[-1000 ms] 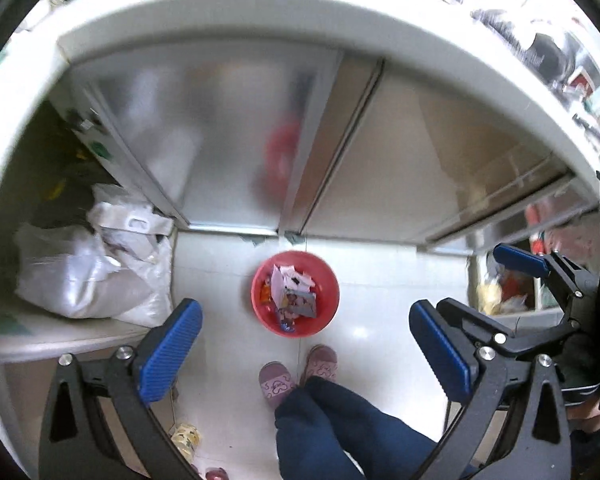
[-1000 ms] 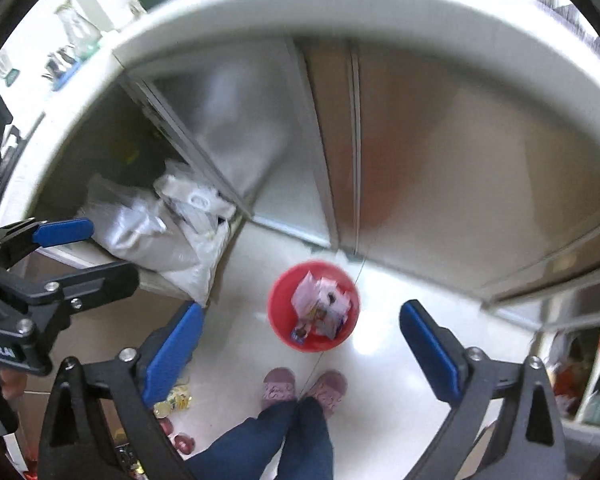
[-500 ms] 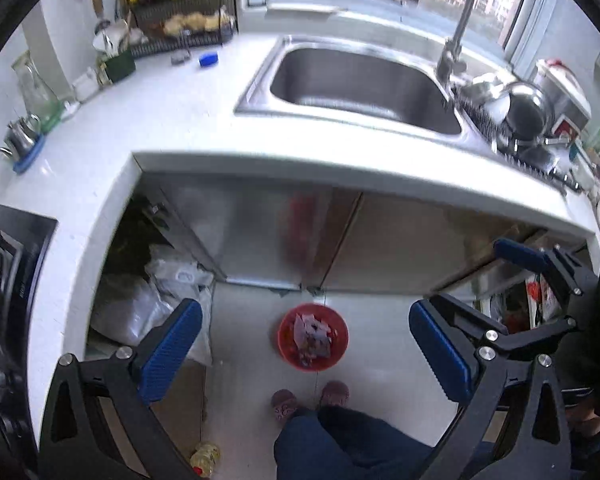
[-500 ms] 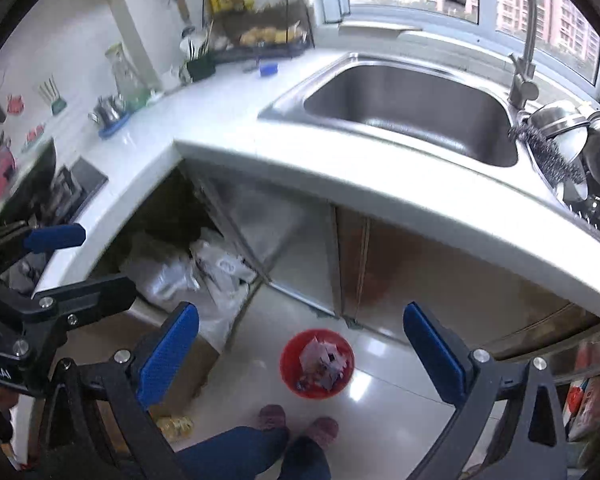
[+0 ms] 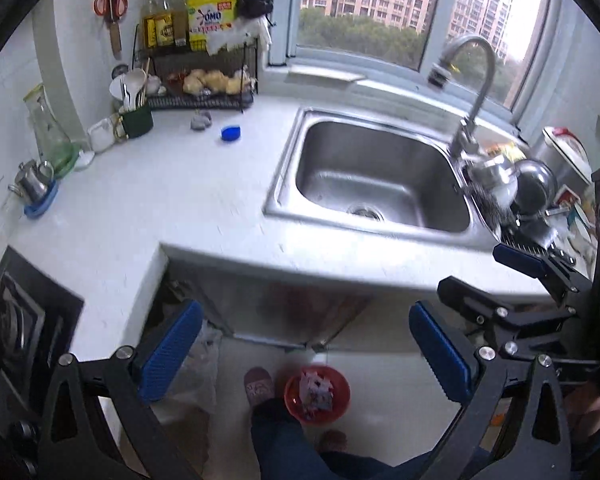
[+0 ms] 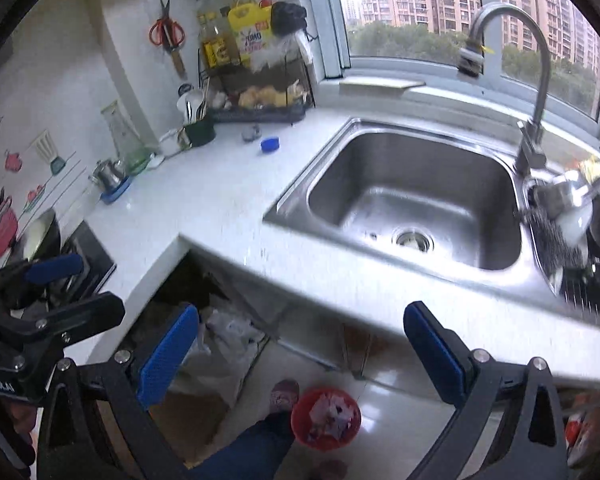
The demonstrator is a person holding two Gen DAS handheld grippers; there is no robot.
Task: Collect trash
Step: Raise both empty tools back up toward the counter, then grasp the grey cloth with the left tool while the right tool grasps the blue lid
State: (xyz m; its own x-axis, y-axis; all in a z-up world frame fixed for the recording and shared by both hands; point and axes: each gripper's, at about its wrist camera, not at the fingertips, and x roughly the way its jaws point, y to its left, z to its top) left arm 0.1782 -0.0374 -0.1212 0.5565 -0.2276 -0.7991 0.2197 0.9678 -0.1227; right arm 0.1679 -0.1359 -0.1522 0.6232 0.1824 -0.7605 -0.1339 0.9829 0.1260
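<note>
Low in the left wrist view, left gripper (image 5: 305, 360): blue-padded fingers spread wide, nothing between them. Round red plastic bin (image 5: 317, 395), holding crumpled wrappers, on pale floor tile at bottom centre, beside a pink slipper (image 5: 259, 384). Above it, white countertop (image 5: 148, 204) and stainless steel sink (image 5: 374, 178); small blue bottle cap (image 5: 231, 133) on the counter upper left of centre.

Right wrist view: right gripper (image 6: 300, 354), fingers likewise spread and empty. Red bin (image 6: 326, 418) at bottom centre; blue cap (image 6: 269, 144) on the counter, left of the sink (image 6: 416, 196).

Both wrist views high above shared sink (image 5: 380, 184), facing down.
</note>
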